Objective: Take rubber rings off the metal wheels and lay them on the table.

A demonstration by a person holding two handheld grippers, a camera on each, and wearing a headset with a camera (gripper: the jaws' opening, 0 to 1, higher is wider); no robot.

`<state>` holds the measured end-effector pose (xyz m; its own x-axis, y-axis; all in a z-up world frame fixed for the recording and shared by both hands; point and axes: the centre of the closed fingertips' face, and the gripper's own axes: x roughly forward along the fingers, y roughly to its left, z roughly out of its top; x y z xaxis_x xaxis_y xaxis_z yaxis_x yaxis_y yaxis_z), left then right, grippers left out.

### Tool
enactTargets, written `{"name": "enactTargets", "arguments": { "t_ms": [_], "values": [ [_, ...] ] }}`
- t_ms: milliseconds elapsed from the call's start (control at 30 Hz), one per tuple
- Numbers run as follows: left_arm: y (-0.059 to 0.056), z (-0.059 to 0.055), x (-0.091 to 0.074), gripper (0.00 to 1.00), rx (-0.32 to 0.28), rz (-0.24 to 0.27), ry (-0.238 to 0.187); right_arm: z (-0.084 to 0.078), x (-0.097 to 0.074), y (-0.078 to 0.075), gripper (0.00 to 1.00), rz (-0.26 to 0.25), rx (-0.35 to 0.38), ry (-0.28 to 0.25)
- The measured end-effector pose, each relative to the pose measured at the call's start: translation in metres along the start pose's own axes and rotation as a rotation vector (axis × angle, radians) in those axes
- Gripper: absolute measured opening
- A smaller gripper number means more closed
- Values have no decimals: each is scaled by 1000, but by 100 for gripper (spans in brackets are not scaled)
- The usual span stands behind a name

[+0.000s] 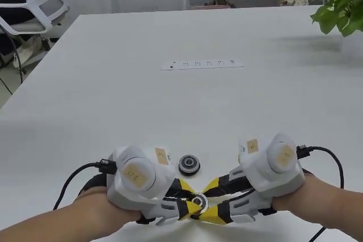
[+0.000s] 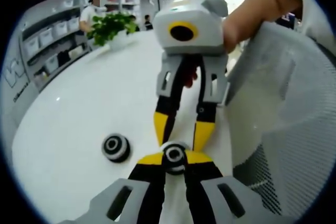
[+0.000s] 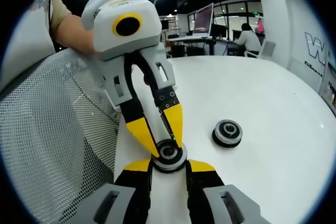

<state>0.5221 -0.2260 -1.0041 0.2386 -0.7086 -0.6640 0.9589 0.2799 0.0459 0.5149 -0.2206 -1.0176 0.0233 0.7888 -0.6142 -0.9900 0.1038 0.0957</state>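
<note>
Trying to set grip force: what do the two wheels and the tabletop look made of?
The held wheel shows a shiny silvery hub, apparently metal, wrapped by a dull black band, likely rubber. The loose wheel looks the same: glinting centre, matte black ring. The table is smooth white with a faint sheen, perhaps laminate; I cannot tell.

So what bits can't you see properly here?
- Head view: the held wheel is mostly covered by the jaws of the left gripper and right gripper, so its rim is hidden.
- Head view: the plant is cut off by the right edge.
- Head view: the power strip sockets are too small to count.
</note>
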Motion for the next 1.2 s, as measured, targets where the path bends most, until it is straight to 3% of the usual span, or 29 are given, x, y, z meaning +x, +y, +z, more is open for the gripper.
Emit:
{"name": "enactTargets", "arguments": {
  "t_ms": [867, 1200],
  "values": [
    [0, 0, 0, 14, -4, 4, -2, -8, -6, -2, 10, -8, -13, 29],
    [0, 0, -1, 14, -5, 5, -3, -9, -6, -2, 8, -15, -53, 52]
  ]
}}
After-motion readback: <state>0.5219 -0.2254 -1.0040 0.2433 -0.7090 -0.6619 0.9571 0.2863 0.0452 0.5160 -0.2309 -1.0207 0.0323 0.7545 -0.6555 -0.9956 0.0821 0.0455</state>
